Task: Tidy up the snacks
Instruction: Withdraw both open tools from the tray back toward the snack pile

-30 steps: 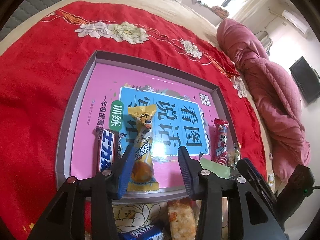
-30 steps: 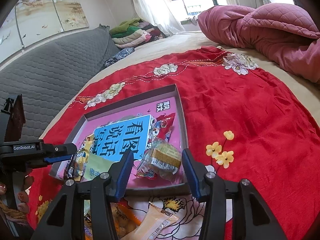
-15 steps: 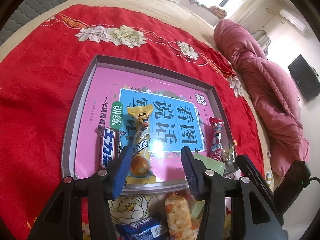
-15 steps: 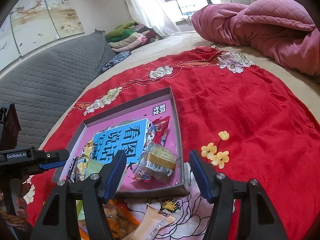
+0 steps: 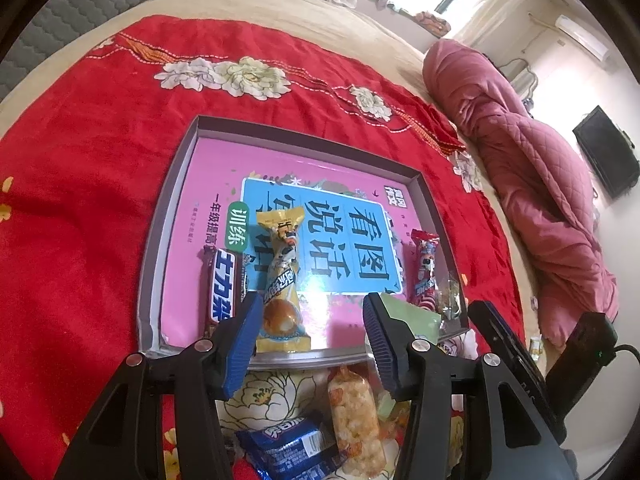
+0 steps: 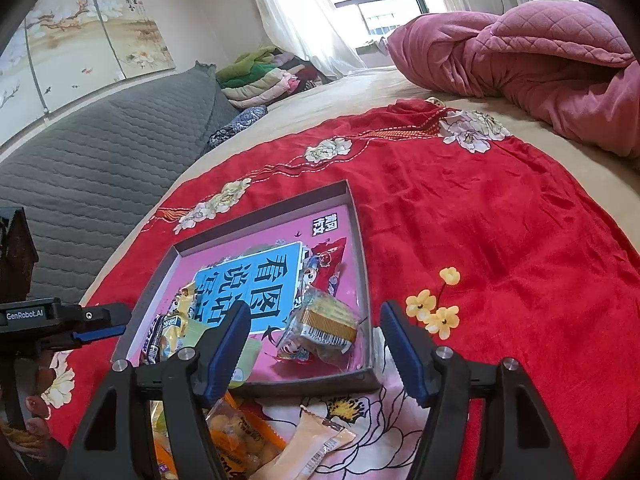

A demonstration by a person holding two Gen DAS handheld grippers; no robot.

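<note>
A grey-rimmed tray with a pink and blue printed bottom lies on the red cloth; it also shows in the right wrist view. In it lie a brown chocolate bar, a yellow cake packet, a red candy packet, a green packet and a clear cracker packet. My left gripper is open and empty above the tray's near edge. My right gripper is open and empty, just short of the cracker packet.
Loose snacks lie in front of the tray: a puffed rice bar, a blue biscuit pack, an orange packet and a beige sachet. A pink quilt lies at the far right. A grey headboard stands to the left.
Both grippers have pulled back from the tray, so the loose snacks in front of it show more. The right jaws have opened wider. The cracker packet stays in the tray.
</note>
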